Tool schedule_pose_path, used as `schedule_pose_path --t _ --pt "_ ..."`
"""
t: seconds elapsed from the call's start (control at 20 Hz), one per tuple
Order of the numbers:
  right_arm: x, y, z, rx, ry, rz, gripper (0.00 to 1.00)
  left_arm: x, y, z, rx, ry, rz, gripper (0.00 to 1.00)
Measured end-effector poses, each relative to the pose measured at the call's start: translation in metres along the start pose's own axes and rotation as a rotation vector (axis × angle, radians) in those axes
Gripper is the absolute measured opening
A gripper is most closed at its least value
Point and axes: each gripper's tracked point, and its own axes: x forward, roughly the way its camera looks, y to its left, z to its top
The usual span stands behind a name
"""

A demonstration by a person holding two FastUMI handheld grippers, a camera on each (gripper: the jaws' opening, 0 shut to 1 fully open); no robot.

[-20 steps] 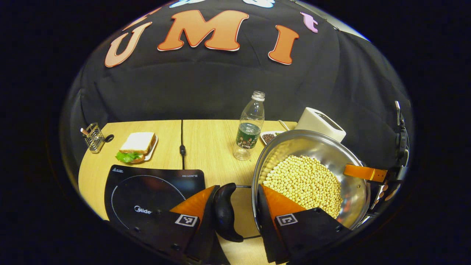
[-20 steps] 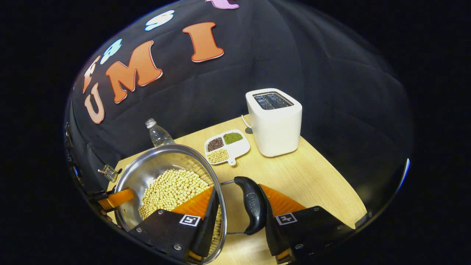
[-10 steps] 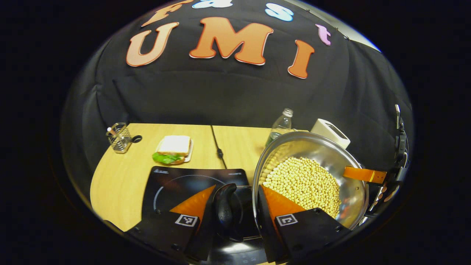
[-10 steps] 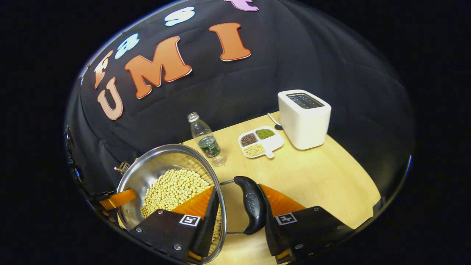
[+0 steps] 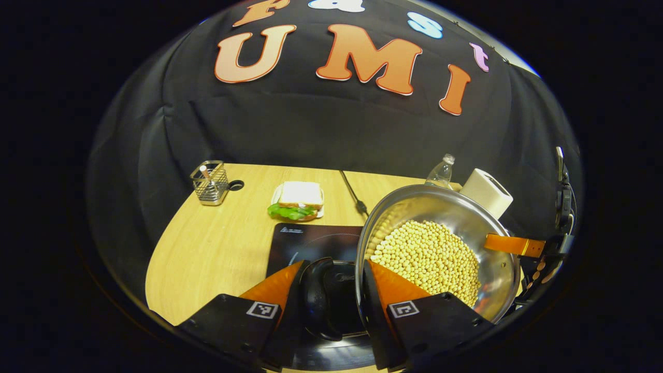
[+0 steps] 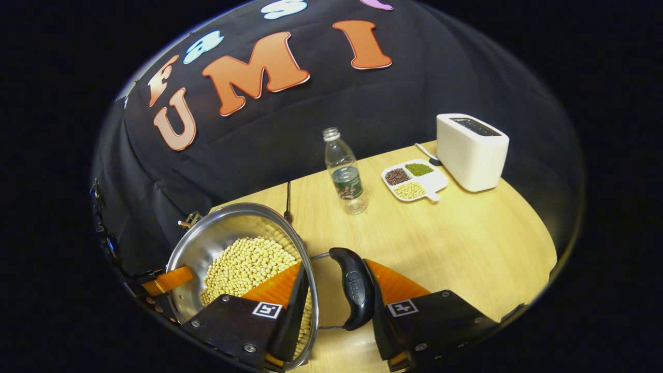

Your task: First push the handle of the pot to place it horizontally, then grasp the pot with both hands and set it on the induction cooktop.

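Change: the pot (image 5: 440, 248) has travelled left across the table (image 5: 217, 248) since a second ago; the cooktop (image 5: 311, 241), then off to the left, now sits directly under the left handle (image 5: 317, 298), and the bottle (image 6: 344, 171) and toaster (image 6: 470, 150) have slid away to the right.
Holder: a wire basket (image 5: 209, 182) stands at the far left of the table, well clear of the work.
Sandwich: a sandwich (image 5: 297, 200) on its plate lies just behind the cooktop, near the cord (image 5: 353, 192).
Left gripper: the left gripper (image 5: 331, 305) straddles the pot's wall, one finger outside against the black handle, the other inside over the beans (image 5: 427, 256); it appears clamped on handle and rim together, so the pot cannot tip.
Pot: it is carried level, partly over the cooktop and apparently not yet set down; whether its base touches cannot be told.
Right gripper: the right gripper (image 6: 336, 300) mirrors that hold, one finger inside the rim, the other against the right handle (image 6: 355, 292); both seem to press.
Why two grips: my judgement is that the load of beans needs opposite holds to stay flat.
Tray: a divided tray (image 6: 413, 181) of beans sits just beside the toaster.
Next: centre it, then lower.
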Motion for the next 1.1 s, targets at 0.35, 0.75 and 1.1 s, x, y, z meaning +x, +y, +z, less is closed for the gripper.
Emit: schedule_pose_path --t 0.35,0.75,1.1 --pt "0.020 0.041 -0.025 -0.035 0.005 -0.003 0.59 0.008 0.055 -0.021 -0.027 0.028 0.021 0.60" --pt "0.039 0.050 -0.052 -0.039 0.034 -0.020 0.59 0.026 0.074 -0.040 -0.025 0.073 0.017 0.63" --pt "0.050 0.053 -0.058 -0.038 0.045 -0.018 0.60 0.035 0.075 -0.044 -0.018 0.083 0.033 0.69"
